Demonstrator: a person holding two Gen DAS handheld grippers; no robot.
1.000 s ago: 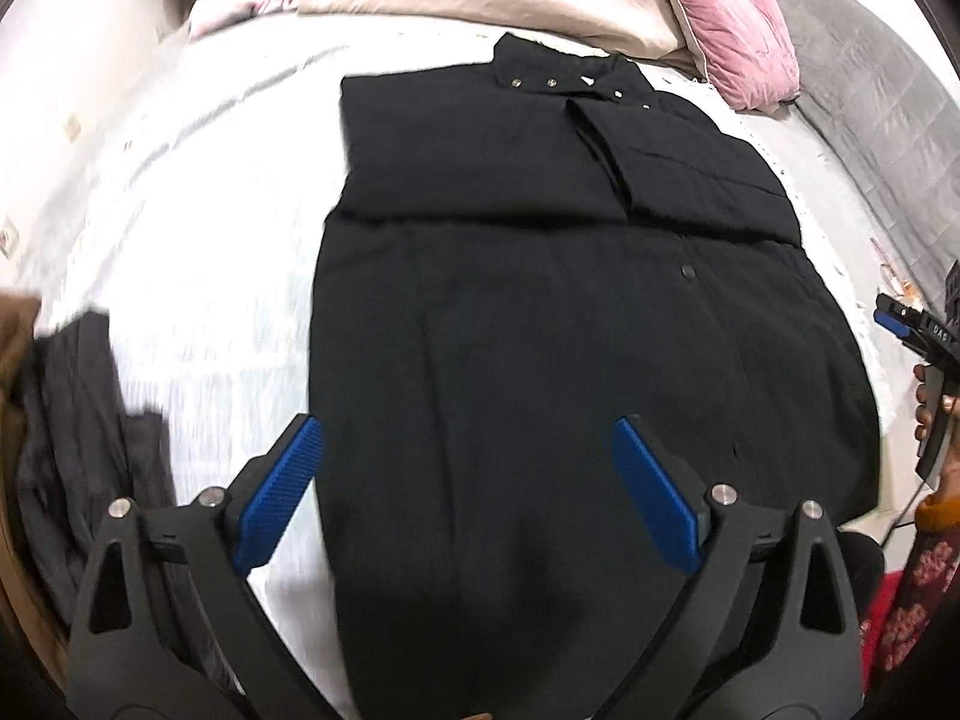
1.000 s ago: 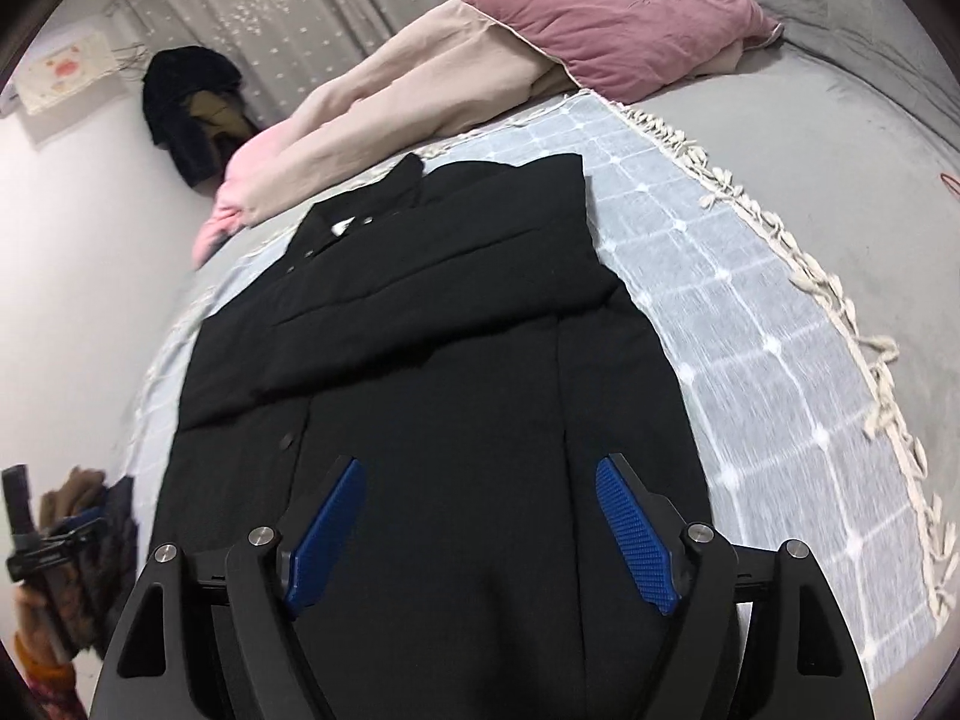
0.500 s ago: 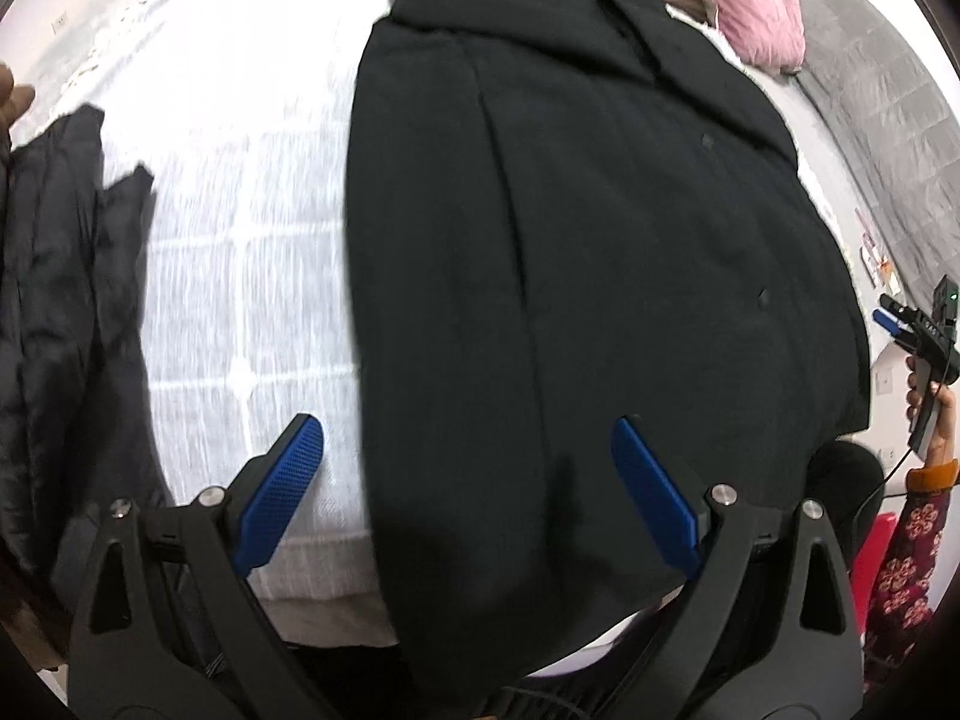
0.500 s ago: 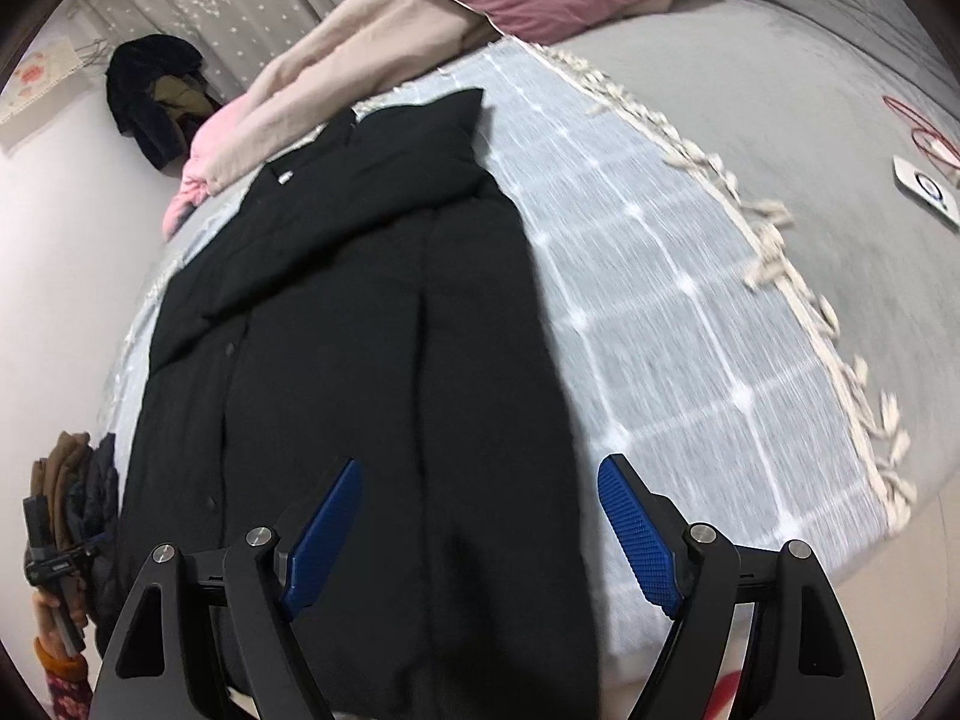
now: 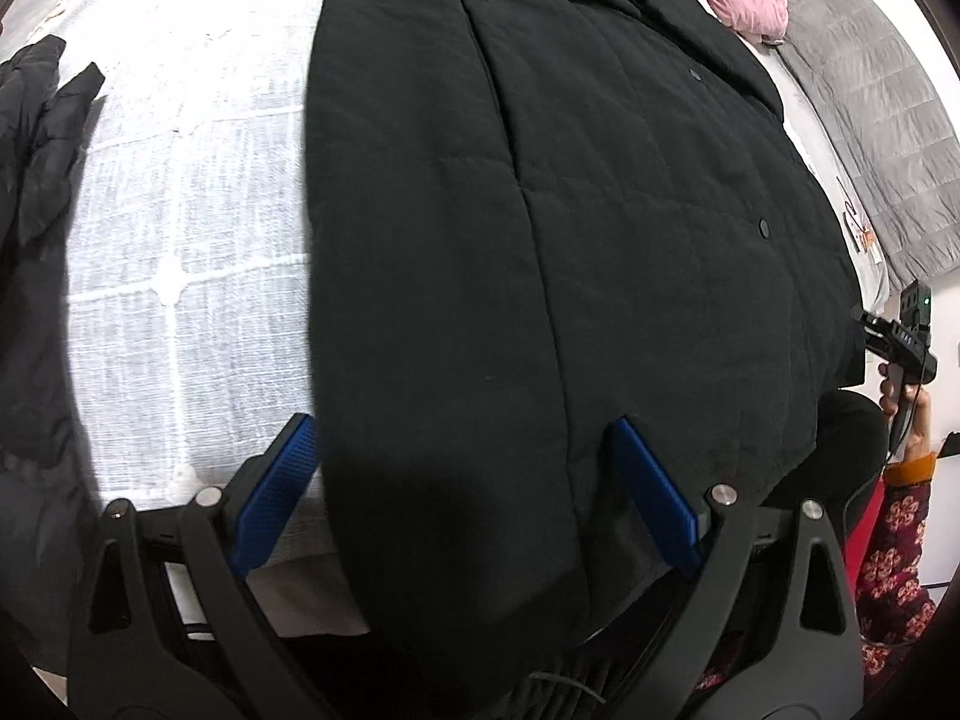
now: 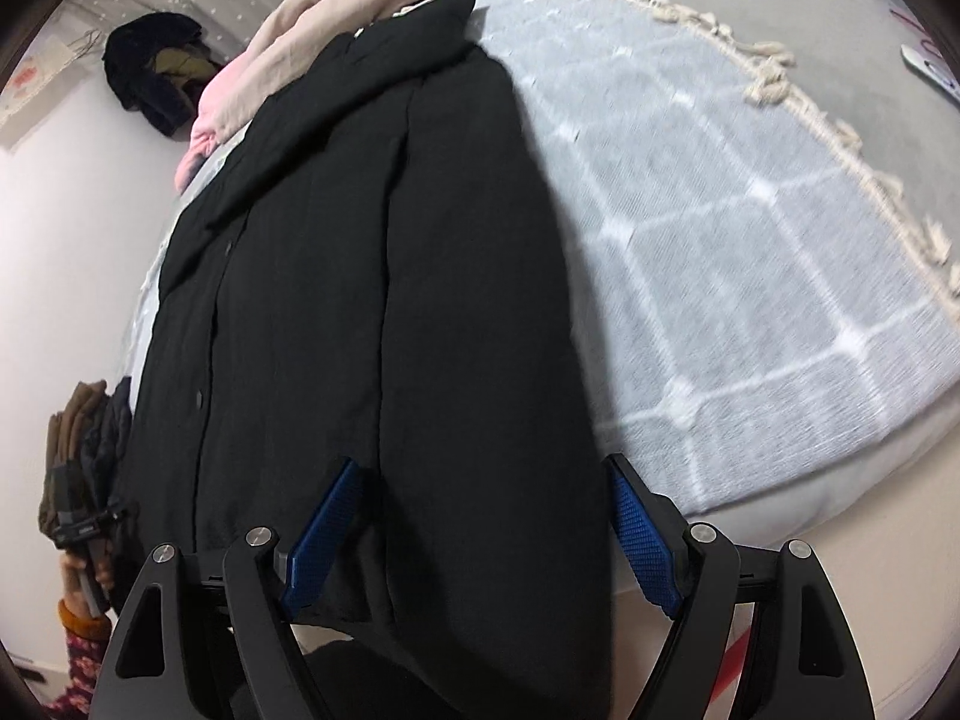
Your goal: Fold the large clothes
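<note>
The bed (image 6: 750,252) carries a white checked throw, and on it my black coat (image 5: 540,240) lies flat, sleeves folded in over the chest, collar far from me and its hem hanging over the near edge of the bed. That hem is my biggest worry: the coat is long and padded, so if I lift the 2 bottom corners unevenly the fold will come out skewed and the tucked sleeves may slide out. Next, the throw: the left tongs (image 5: 468,492) straddle the coat's left edge, with one pad over bare throw, so closing here could pinch the throw along with the coat. The right tongs (image 6: 480,531) sit over the coat's right edge near the hem. Both pairs stand wide open and grip nothing. Smallest risk: a thin bite on slippery fabric could let a corner slip free partway through the fold.
</note>
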